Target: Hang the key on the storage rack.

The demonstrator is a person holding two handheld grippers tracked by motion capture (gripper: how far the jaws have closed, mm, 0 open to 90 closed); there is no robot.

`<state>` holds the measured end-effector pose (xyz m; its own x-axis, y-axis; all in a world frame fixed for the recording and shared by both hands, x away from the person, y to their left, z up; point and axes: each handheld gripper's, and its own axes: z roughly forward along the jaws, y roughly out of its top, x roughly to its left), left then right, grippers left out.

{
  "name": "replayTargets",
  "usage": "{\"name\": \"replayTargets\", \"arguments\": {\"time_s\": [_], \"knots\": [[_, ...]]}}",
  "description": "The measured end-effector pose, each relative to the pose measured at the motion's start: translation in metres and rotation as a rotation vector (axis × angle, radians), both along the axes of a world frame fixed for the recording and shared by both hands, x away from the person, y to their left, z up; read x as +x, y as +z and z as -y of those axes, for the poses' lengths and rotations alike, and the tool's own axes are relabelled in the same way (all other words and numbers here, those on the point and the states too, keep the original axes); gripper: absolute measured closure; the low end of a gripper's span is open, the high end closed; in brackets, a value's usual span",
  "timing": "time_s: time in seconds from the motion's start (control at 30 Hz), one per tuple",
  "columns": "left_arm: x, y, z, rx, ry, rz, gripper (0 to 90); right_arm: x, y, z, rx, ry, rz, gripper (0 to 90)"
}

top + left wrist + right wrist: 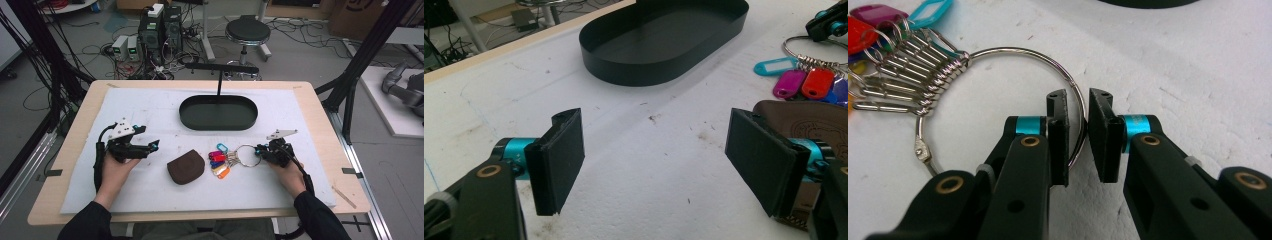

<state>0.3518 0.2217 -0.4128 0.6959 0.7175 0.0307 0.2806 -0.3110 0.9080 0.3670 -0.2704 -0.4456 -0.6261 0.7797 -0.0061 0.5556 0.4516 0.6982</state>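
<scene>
While my right gripper (1078, 135) rests low, jaws slightly parted astride the big steel key ring (998, 107), my left gripper (654, 160) gapes empty near the brown leather pouch (186, 166).

tools (1078, 135): black jaws, teal collars, brass screws | grey top plates | black cables | dark sleeves (320, 220)

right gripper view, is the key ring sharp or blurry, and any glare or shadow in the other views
Right gripper view: the key ring is sharp, with bright glints on the metal; the tongs' near arms look softer. Left gripper view: the black tray shows a dull sheen inside. High view: soft, even light, with faint shadows under the brown pouch.
</scene>
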Motion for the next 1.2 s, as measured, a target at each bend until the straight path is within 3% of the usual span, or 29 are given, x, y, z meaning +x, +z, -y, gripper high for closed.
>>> {"name": "replayTargets", "arguments": {"time_s": [0.13,0.3,0.43,0.63,0.7,0.73,1.0,1.2], "knots": [[0.000,0.000,0.000,-0.001,0.000,0.000,23.7,-0.001,-0.001,-0.001,-0.019,0.005,0.015,82.5],[-0.001,0.000,0.000,0.000,-0.002,0.002,23.7,-0.001,0.000,-0.002,-0.005,0.005,0.006,88.2],[0.000,0.000,0.000,-0.003,0.002,0.001,23.7,0.001,0.002,0.005,0.060,-0.006,-0.002,88.3],[0.000,0.000,0.000,0.002,0.002,0.001,23.7,-0.002,0.017,0.018,0.270,0.016,0.016,88.2],[0.000,-0.001,0.000,0.002,0.002,0.001,23.7,-0.003,0.019,0.019,0.298,0.020,0.012,88.2],[0.000,0.000,0.000,0.002,0.003,0.002,23.7,-0.006,0.022,0.019,0.353,0.035,0.008,88.2],[0.000,0.000,0.002,-0.004,0.002,0.004,23.7,-0.012,0.028,0.011,0.432,0.104,0.011,87.5],[0.000,0.000,0.001,-0.004,-0.001,0.002,23.7,-0.013,0.027,0.005,0.428,0.150,-0.023,87.4]]}}
